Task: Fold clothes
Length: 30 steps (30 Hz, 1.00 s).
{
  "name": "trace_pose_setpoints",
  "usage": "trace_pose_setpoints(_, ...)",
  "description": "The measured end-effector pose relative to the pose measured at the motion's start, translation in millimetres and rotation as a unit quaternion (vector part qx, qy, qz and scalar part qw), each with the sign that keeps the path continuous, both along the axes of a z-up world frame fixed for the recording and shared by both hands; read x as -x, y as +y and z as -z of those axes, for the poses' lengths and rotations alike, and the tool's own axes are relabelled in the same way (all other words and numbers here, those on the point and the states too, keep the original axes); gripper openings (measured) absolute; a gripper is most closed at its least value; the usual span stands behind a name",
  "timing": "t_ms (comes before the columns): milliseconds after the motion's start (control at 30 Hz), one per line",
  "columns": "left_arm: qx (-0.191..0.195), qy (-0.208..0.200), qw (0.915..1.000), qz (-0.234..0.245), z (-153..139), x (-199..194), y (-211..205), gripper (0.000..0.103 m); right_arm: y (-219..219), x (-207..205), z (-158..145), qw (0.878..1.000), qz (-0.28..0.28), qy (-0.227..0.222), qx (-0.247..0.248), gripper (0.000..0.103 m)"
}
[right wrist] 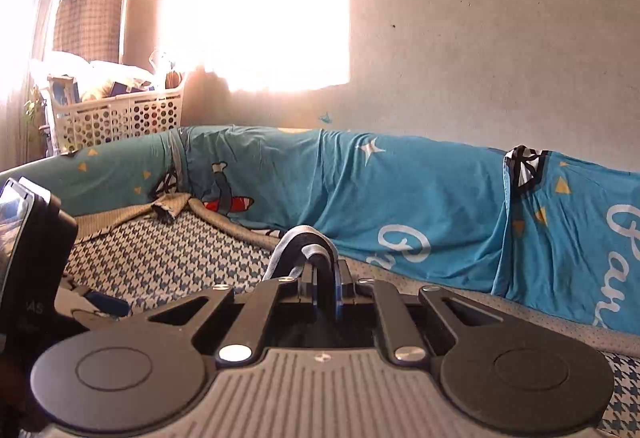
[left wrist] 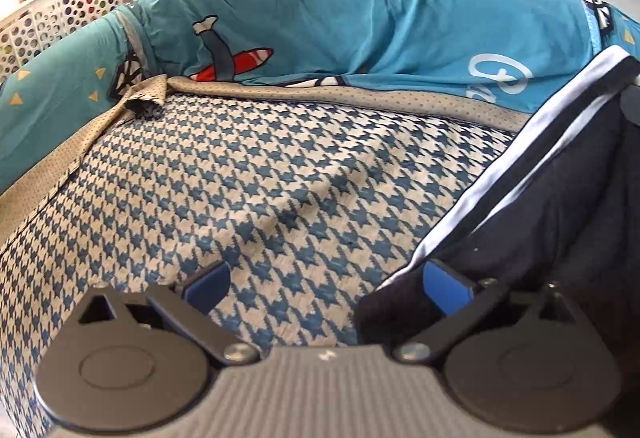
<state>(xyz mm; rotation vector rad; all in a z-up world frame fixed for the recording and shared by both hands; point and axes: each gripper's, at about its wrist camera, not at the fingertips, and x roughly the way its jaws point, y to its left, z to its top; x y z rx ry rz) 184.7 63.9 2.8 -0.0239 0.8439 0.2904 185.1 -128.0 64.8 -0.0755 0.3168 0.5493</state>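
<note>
Left wrist view, left gripper (left wrist: 326, 284) spread wide over the houndstooth mat (left wrist: 248, 189), dark white-striped garment (left wrist: 552, 173) draped at right beside one blue pad, teal bedding (left wrist: 360, 17) behind; right wrist view, right gripper (right wrist: 326, 292) pinching a fold of the garment (right wrist: 306, 244), laundry basket (right wrist: 120, 117) far left.

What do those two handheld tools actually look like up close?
Both look alike. The left tool and the right tool each have a grey ribbed body, two round black discs, black linkage arms with silver screws, and blue pads on the fingers. No cables or sleeves show.
</note>
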Motion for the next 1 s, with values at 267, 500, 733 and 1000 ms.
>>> trace_pose_setpoints(267,0.021,-0.008,0.9987,-0.045,-6,-4,12,0.103,14,-22,26,0.991,-0.036,0.129,0.018,0.042)
trace_pose_setpoints(500,0.062,-0.022,0.9977,-0.016,-13,-6,-11,0.103,-23,-16,5,0.995,-0.007,0.093,0.046,0.043)
trace_pose_setpoints(733,0.071,-0.014,0.9973,0.011,-8,-11,-36,0.103,-83,-34,15,0.987,0.063,0.120,0.083,0.051)
trace_pose_setpoints(1000,0.071,-0.005,0.9971,0.029,0,-16,-49,0.103,-115,-54,49,0.974,0.090,0.183,0.096,0.065)
